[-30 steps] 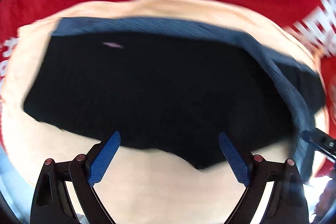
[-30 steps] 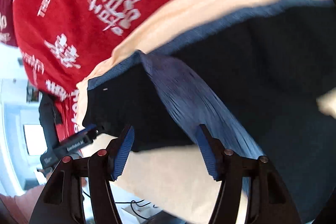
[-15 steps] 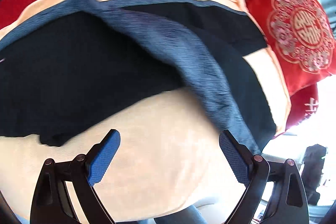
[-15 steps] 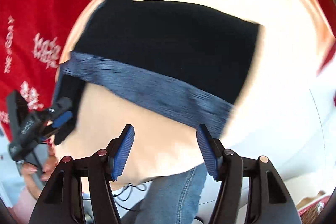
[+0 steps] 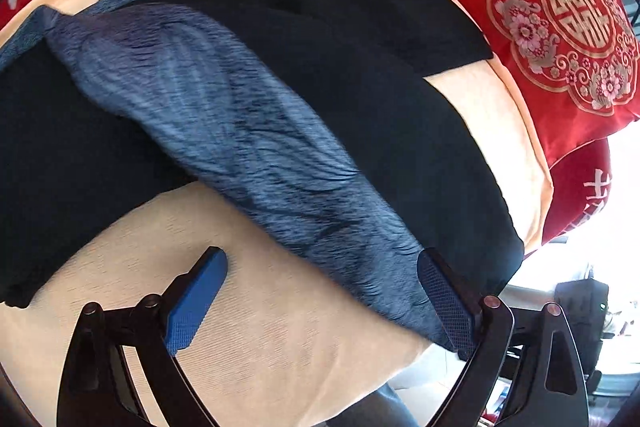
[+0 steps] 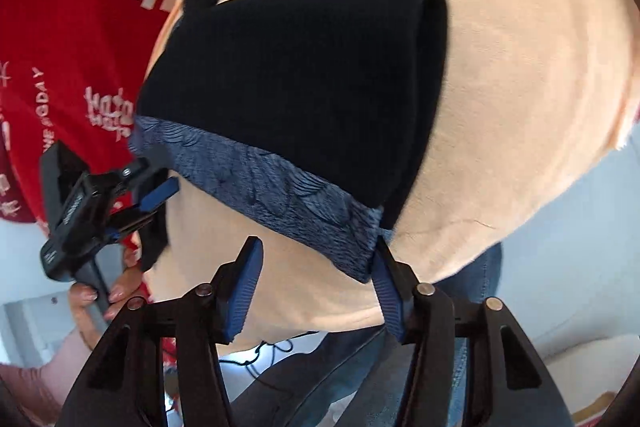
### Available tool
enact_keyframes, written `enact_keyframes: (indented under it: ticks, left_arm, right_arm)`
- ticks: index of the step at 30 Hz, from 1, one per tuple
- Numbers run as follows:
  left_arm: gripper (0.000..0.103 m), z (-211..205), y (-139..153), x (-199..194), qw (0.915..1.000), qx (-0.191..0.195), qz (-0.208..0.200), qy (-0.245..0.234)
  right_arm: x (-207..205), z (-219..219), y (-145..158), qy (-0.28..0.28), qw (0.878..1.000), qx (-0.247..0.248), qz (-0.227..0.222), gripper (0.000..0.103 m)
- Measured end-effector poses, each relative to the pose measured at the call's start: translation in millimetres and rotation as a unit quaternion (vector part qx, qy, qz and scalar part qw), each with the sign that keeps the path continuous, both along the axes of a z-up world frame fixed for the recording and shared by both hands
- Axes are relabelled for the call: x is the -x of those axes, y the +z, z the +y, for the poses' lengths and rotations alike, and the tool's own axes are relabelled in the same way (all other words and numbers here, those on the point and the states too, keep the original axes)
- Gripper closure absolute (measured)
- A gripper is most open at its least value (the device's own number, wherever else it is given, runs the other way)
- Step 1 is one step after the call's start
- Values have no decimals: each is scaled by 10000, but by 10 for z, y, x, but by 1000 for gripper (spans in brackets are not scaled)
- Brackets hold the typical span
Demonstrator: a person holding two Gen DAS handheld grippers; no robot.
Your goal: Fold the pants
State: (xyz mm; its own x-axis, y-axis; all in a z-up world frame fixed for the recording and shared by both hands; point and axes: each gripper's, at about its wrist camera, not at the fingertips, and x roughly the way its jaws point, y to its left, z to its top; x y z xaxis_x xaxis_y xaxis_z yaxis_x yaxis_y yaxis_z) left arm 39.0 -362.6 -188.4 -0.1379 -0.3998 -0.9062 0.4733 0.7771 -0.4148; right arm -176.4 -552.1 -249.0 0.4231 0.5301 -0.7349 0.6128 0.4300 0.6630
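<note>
The dark navy pants (image 5: 360, 75) lie on a peach cloth (image 5: 280, 339), with their blue-grey ribbed waistband (image 5: 248, 147) running diagonally toward my side. My left gripper (image 5: 320, 299) is open and empty just short of the waistband; its right finger touches the band's end. In the right wrist view the pants (image 6: 304, 83) lie folded, waistband (image 6: 280, 203) nearest me. My right gripper (image 6: 316, 287) is open and empty, its right finger at the band's corner. The left gripper (image 6: 156, 203) shows there at the band's other end.
Red bedding with white characters (image 6: 80, 47) surrounds the peach cloth (image 6: 520, 67). A red embroidered cushion (image 5: 560, 27) lies to the right in the left wrist view. The person's jeans (image 6: 400, 379) and hand (image 6: 104, 291) are at the cloth's near edge.
Both cameras have swung toward the near edge. The waistband has come much closer to both grippers. Both grippers stay open.
</note>
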Motion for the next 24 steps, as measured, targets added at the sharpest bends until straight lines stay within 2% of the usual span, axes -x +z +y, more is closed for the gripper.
enact_keyframes:
  ticks: [1,2,3,4,5,6,7,9,12,17,20,24]
  left_arm:
    - [7,-12,3,8,10000,-6,18,5]
    - [8,-42,1,11,10000,-13,72,37]
    - [11,-60,-2,8,9999,8,142,70]
    - [26,-83,-4,1,9997,46,227,109]
    - [50,-108,-6,-14,9994,79,320,131]
    - [65,-129,-17,-34,9986,171,485,129]
    - [86,-140,-39,-60,9973,227,677,164]
    - [87,-136,-35,-122,9945,348,914,376]
    - [87,-178,131,-203,9939,450,862,521]
    - [87,-353,485,-451,9922,762,580,796]
    - [87,-528,630,-713,9903,923,361,978]
    - [87,-715,731,-1103,9892,916,-98,1137]
  right_arm:
    - [2,-8,-32,38,9999,-111,38,63]
    - [1,-22,-65,56,9997,-238,91,81]
    - [-2,-45,-92,61,9992,-369,140,91]
    - [6,-71,-79,70,9989,-439,162,99]
    - [-9,-76,-53,93,9988,-472,125,99]
    - [-35,-116,23,155,9985,-532,18,99]
    - [-68,-154,88,193,9981,-577,-69,99]
    - [-145,-278,262,295,9968,-671,-315,99]
    - [-322,-482,538,430,9939,-766,-662,100]
    - [-862,-875,909,621,9883,-766,-1166,100]
    - [-1332,-1107,1132,795,9838,-672,-1462,100]
    - [-2025,-1495,1332,1175,9789,-185,-1660,100]
